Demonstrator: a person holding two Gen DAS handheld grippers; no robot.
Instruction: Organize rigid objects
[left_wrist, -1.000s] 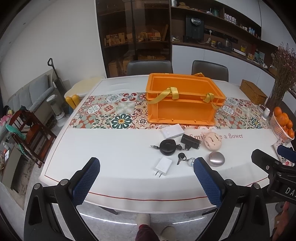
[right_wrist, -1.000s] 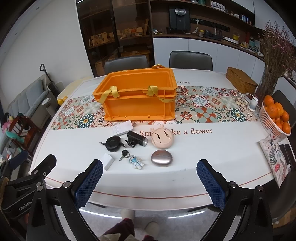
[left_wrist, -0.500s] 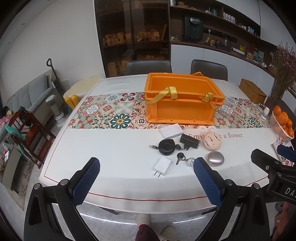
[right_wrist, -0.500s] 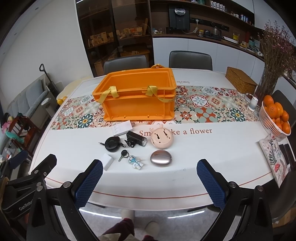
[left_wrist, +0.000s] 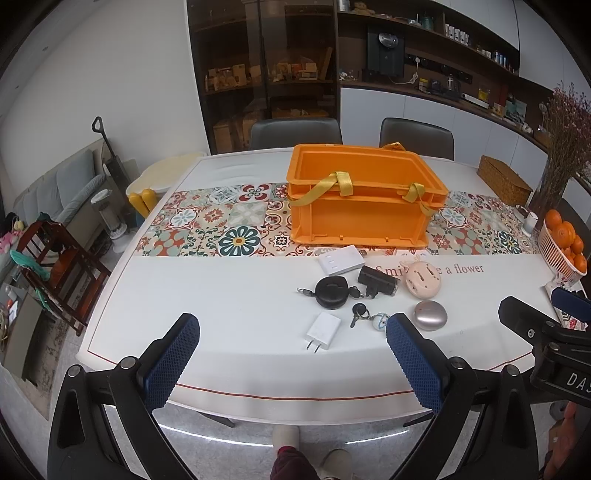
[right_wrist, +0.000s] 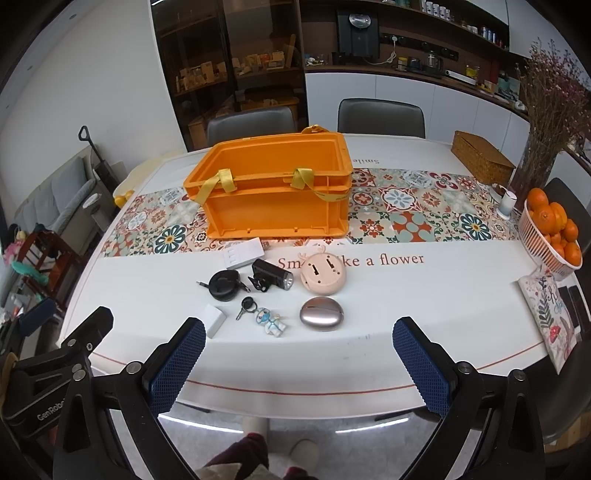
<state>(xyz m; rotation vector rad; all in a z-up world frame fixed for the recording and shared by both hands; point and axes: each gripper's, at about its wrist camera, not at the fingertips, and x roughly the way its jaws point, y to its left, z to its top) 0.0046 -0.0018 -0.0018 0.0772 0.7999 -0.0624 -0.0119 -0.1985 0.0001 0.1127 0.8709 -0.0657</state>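
In front of the orange crate (left_wrist: 360, 195), on the white surface (left_wrist: 229, 295), lie small hard items: a white adapter (left_wrist: 323, 329), a black cable reel (left_wrist: 331, 292), a key with figurine (right_wrist: 260, 314), a bike light (right_wrist: 271, 278), a pink round case (right_wrist: 323, 273) and a smooth metal pebble (right_wrist: 322, 318). All look light and stiff; the pebble is likely slippery, so grip across its width. The left claw (left_wrist: 291, 360) and right claw (right_wrist: 297, 363) hang wide open and empty.
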